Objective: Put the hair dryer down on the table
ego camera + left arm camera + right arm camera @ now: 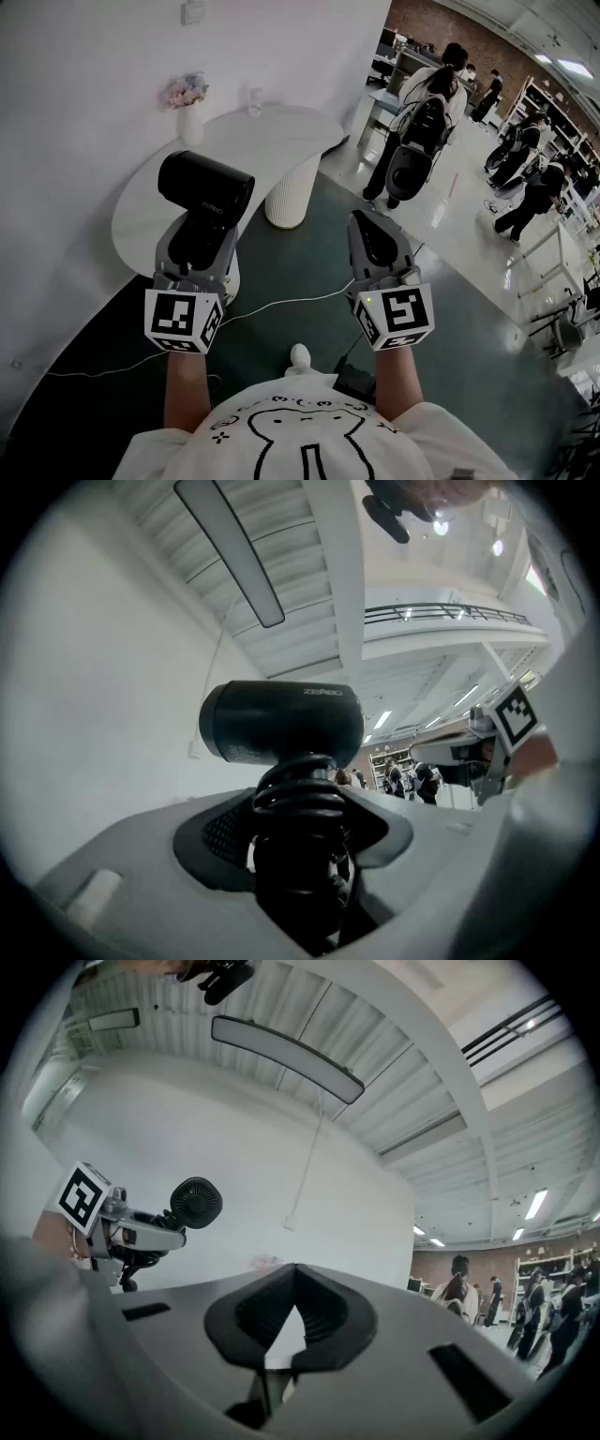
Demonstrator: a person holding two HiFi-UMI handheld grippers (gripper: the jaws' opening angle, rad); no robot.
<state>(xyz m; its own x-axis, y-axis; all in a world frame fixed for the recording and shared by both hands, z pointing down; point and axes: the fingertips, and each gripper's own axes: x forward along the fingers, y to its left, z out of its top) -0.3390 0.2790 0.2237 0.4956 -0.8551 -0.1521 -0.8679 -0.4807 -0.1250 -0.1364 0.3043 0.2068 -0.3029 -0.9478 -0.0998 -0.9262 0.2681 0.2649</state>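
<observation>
The hair dryer (pixel 204 187) is matte black. The left tongs (pixel 199 239) and right tongs (pixel 375 234) are grey with black pads, and both carry black-on-white square markers (pixel 178 317). The table (pixel 281 131) is white, its pedestal (pixel 291 192) ribbed. The floor (pixel 314 258) is dark green.

**Head view:** from above the person (pixel 300 431), facing steeply down and forward over the left gripper (pixel 199 230) and right gripper (pixel 367 221).
**Left gripper view:** low behind its jaws, tilted up at the ceiling (pixel 309 564), very near the hair dryer (pixel 281 722).
**Right gripper view:** likewise tilted up, toward the wall (pixel 234 1138).
All three share the hair dryer.
</observation>
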